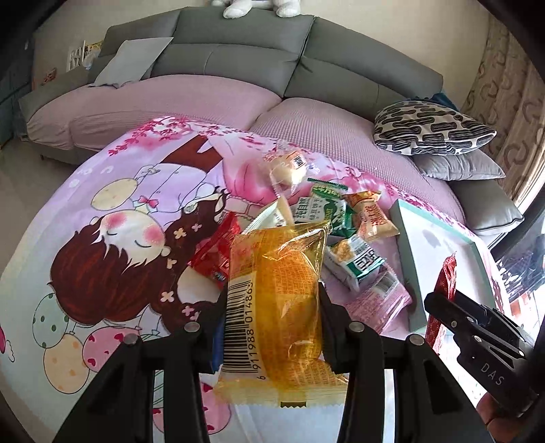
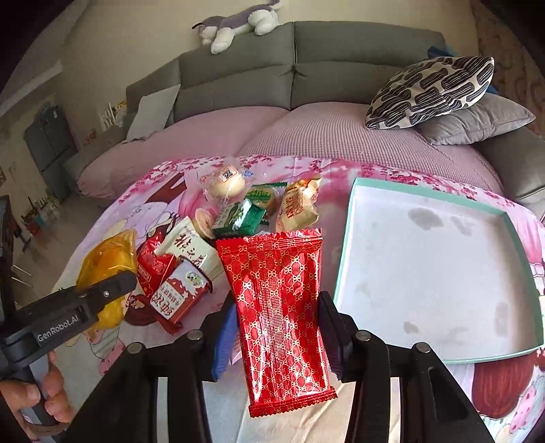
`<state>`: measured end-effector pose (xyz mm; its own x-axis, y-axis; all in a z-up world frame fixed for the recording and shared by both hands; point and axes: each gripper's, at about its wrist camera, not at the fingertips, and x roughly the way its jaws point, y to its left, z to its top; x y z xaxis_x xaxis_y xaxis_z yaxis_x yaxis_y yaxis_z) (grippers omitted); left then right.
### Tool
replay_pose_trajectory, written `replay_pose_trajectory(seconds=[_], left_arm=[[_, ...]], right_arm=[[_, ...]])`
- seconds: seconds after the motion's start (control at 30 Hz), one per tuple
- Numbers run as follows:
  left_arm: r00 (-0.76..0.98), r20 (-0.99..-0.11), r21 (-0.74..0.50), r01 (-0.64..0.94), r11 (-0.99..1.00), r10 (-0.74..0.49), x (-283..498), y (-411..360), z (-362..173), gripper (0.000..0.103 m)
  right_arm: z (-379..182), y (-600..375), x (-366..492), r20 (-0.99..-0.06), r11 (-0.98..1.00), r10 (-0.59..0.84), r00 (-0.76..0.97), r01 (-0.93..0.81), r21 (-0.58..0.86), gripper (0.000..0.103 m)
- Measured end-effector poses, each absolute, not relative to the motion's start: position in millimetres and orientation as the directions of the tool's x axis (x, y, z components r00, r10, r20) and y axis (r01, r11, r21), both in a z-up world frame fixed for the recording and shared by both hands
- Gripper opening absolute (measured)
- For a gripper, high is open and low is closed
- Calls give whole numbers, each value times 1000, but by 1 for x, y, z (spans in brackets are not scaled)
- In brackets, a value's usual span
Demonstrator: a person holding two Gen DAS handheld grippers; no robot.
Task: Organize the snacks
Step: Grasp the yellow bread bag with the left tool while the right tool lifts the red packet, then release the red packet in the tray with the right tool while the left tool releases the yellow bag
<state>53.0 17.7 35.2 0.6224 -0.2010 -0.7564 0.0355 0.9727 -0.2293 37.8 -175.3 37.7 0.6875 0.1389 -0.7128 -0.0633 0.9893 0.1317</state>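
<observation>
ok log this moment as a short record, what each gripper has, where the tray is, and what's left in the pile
left gripper: shut on yellow packet
right gripper: shut on red packet
tray: teal-rimmed, nothing in it, right of the pile
snack pile: several packets loose on the cartoon cloth
background: grey sofa

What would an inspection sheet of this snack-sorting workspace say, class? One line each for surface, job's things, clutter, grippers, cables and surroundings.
Surface: cartoon-print cloth spread over a pink-covered sofa seat.
Job's things: teal-rimmed tray, nothing in it; pile of wrapped snacks left of it on the cloth.
Clutter: nothing seen beyond the snacks.
Grippers: left gripper shut on a yellow packet; right gripper shut on a red patterned packet.
Cables: nothing seen.
Surroundings: grey sofa back, patterned pillow, plush toy on top.
</observation>
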Motion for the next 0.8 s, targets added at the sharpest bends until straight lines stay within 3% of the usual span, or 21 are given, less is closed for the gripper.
replay_pose_trajectory(seconds=[0.37, 0.8], left_arm=[[638, -702, -245, 202, 948, -317, 78, -70, 64, 45], [595, -674, -274, 348, 897, -437, 101, -174, 63, 45]], right_arm=[[46, -249, 40, -699, 980, 20, 715, 124, 156, 48], [42, -362, 17, -665, 870, -244, 706, 462, 171, 48]])
